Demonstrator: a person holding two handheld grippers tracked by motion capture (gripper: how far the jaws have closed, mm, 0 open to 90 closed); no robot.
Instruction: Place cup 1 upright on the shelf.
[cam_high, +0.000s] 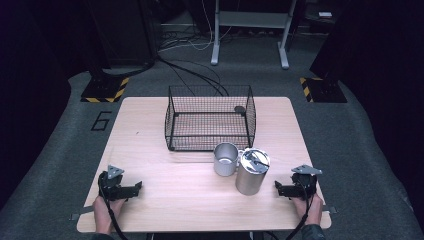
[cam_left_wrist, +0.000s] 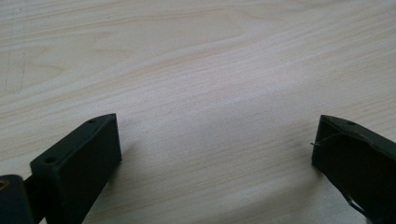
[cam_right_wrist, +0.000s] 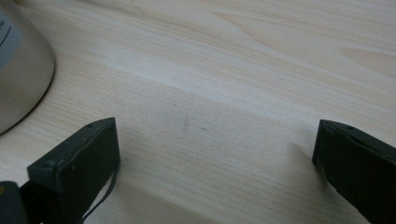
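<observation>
Open tabletop (cam_high: 165, 200) between left gripper (cam_high: 134, 189) and right gripper (cam_high: 278, 188) along the near edge; bare wood between both sets of jaws. Blocking the right-centre: steel canister (cam_high: 251, 172) just left of the right gripper, metal cup (cam_high: 225, 159) touching or just beside it. Farther back, wire basket (cam_high: 210, 120) across the middle, with free strips left and right of it.

The place looks like a lab: a lone wooden table (cam_high: 150, 130) stands on grey carpet amid hazard-striped stand bases (cam_high: 105, 90), loose cables (cam_high: 190, 70) and dark equipment racks.
</observation>
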